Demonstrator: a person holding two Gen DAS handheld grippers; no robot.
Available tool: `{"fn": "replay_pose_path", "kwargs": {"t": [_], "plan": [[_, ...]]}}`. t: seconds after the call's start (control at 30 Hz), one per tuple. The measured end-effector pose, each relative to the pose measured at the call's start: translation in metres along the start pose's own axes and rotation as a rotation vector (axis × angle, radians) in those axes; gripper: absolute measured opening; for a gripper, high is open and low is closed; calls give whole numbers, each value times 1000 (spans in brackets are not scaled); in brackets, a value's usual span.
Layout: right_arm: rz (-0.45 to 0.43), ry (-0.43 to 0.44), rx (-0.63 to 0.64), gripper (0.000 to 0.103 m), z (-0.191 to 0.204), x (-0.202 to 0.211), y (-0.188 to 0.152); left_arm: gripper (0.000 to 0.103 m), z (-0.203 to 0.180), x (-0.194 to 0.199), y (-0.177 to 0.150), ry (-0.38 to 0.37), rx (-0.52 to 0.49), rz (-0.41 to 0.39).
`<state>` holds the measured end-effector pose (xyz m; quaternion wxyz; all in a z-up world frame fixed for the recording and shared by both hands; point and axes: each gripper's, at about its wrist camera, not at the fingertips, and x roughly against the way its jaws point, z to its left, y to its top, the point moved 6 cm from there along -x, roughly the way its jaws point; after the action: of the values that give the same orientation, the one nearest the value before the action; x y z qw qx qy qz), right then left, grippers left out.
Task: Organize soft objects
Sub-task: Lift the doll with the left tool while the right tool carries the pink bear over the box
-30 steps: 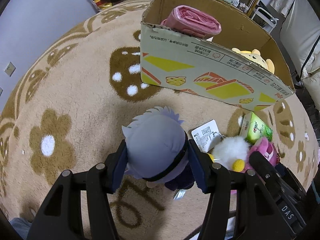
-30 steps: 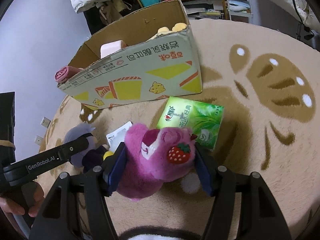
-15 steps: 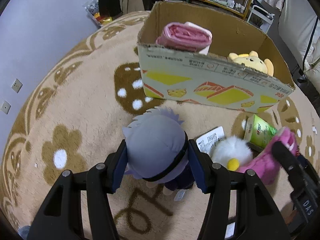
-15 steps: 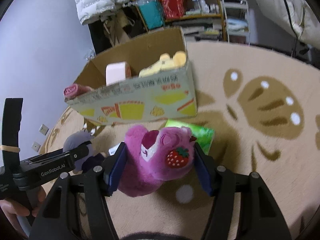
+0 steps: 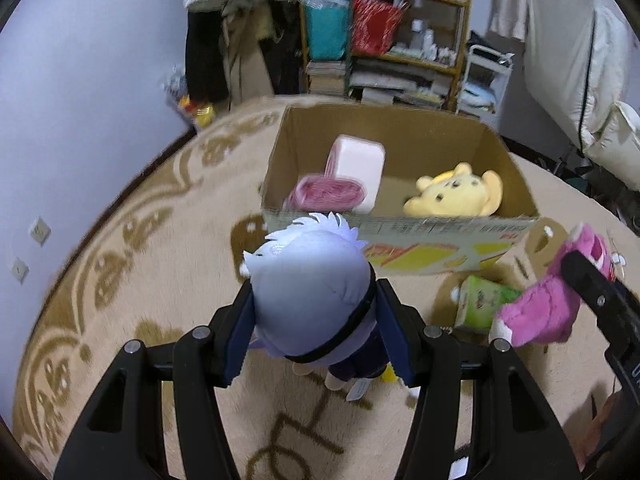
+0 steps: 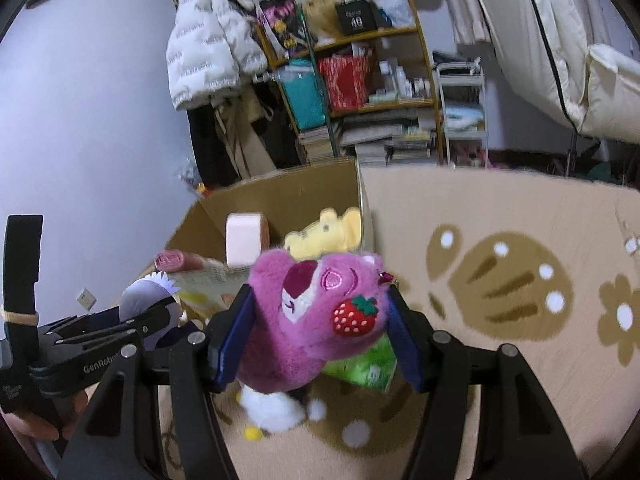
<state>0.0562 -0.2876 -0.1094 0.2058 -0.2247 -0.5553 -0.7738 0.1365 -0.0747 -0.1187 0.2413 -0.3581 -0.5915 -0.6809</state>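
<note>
My left gripper (image 5: 316, 328) is shut on a grey-haired doll (image 5: 312, 288) and holds it above the rug, in front of the open cardboard box (image 5: 400, 228). My right gripper (image 6: 320, 320) is shut on a pink plush bear (image 6: 316, 312) with a strawberry patch, lifted to the right of the left gripper; the bear also shows in the left wrist view (image 5: 548, 300). The box holds a yellow bear plush (image 5: 456, 196), a pink roll (image 5: 328, 194) and a pale pink block (image 5: 358, 168).
A green tissue pack (image 5: 482, 304) and a white fluffy plush (image 6: 272, 408) lie on the patterned beige rug (image 5: 140, 264) under the grippers. A cluttered shelf (image 5: 384, 40) and hanging clothes stand behind the box. A purple wall is at the left.
Both grippers have risen from the rug with their plush toys and now look down into the box from higher up. The white plush and the tissue pack stayed on the rug.
</note>
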Motion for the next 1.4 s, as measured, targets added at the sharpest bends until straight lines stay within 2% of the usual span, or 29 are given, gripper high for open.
{"fn": "replay_pose_path", "kwargs": {"t": [0.23,0.53,0.77,1.03,1.3,1.4], "plan": [[-97,6,19,67,2,16,29,56,-14,27,19,11,-68,-106],[-156,4,35,67,3,18,53,56,-16,51,57,-2,-95,-229],[-204,17,48,67,4,14,75,57,-15,53,89,9,-111,-286],[-226,34,71,67,6,-3,95,57,-9,36,110,31,-111,-301],[-178,74,109,67,7,-31,94,57,-8,7,116,-1,-83,-265],[-162,86,130,67,9,-43,91,57,-9,-2,114,22,-87,-252]]}}
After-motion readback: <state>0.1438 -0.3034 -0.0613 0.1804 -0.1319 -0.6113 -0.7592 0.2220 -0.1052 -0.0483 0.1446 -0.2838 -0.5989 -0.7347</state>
